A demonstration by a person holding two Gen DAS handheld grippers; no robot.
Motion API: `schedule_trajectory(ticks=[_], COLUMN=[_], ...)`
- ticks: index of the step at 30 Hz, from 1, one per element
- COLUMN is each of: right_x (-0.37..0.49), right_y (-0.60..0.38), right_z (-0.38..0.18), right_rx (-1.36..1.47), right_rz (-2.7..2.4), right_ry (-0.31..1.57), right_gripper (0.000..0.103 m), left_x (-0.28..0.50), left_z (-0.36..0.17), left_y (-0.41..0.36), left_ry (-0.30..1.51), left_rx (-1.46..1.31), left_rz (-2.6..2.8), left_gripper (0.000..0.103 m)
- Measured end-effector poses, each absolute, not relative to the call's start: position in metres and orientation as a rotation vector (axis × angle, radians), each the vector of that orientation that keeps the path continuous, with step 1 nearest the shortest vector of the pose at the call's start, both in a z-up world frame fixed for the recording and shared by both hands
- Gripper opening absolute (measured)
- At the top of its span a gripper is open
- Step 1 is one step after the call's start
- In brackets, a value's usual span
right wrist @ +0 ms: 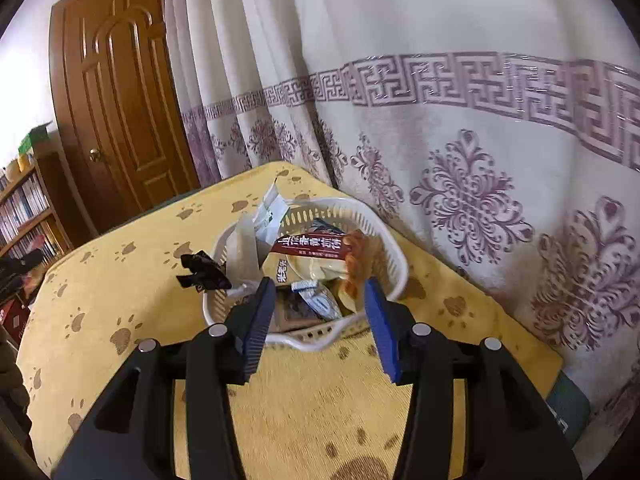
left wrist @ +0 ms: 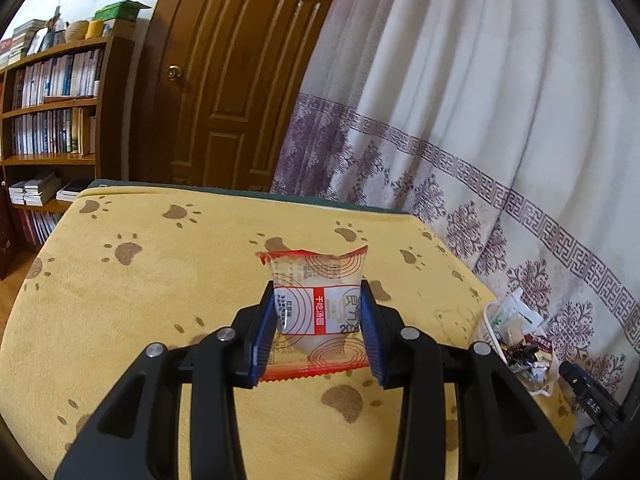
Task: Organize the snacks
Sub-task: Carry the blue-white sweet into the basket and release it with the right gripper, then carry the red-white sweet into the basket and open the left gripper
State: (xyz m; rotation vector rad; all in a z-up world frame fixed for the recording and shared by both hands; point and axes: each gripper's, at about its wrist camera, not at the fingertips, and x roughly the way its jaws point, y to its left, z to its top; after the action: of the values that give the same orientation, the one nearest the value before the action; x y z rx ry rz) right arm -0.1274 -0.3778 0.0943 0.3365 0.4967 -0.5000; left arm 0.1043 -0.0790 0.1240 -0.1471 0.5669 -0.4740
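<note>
My left gripper [left wrist: 318, 312] pinches a red-edged packet [left wrist: 318, 300] above the yellow cloth [left wrist: 140, 320]. My right gripper [right wrist: 320, 304] hangs spread over the near rim of the white basket [right wrist: 394, 264] of snacks [right wrist: 308, 252], far right.

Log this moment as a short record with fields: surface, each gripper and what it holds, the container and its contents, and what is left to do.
surface: yellow paw-print cloth over a table
left gripper: shut on red-edged snack packet, held above the cloth
right gripper: open, empty, in front of the basket
container: white slotted basket, at the cloth's curtain side
contents: mixed wrapped snacks, including a brown bar packet
loose item: black wrapper at the basket's left rim
left to do: held packet not yet in the basket
</note>
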Motion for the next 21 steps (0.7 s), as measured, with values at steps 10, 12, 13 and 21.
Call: schedule_trajectory(ticks=[10, 12, 13, 21], right_x=[-0.152, -0.155, -0.156, -0.163], right_y=[-0.377, -0.380, -0.380, -0.378], right_z=[0.070, 0.064, 0.061, 0.048], right_rx=[0.400, 0.431, 0.441, 0.477], right_rz=[-0.418, -0.392, -0.385, -0.326], right_ry=[0.495, 0.504, 0.506, 0.520], right_gripper=[0.050, 0.050, 0.050, 0.050], left_x=[0.064, 0.056, 0.054, 0.040], left_z=[0.130, 0.135, 0.137, 0.148], left_y=[-0.164, -0.187, -0.196, -0.280], left_ry=[0.588, 0.578, 0.577, 0.605], left_rx=[0.019, 0.054, 0.061, 0.113], left_rz=[-0.569, -0.600, -0.614, -0.761], left_gripper=[0.039, 0.039, 0.039, 0.039])
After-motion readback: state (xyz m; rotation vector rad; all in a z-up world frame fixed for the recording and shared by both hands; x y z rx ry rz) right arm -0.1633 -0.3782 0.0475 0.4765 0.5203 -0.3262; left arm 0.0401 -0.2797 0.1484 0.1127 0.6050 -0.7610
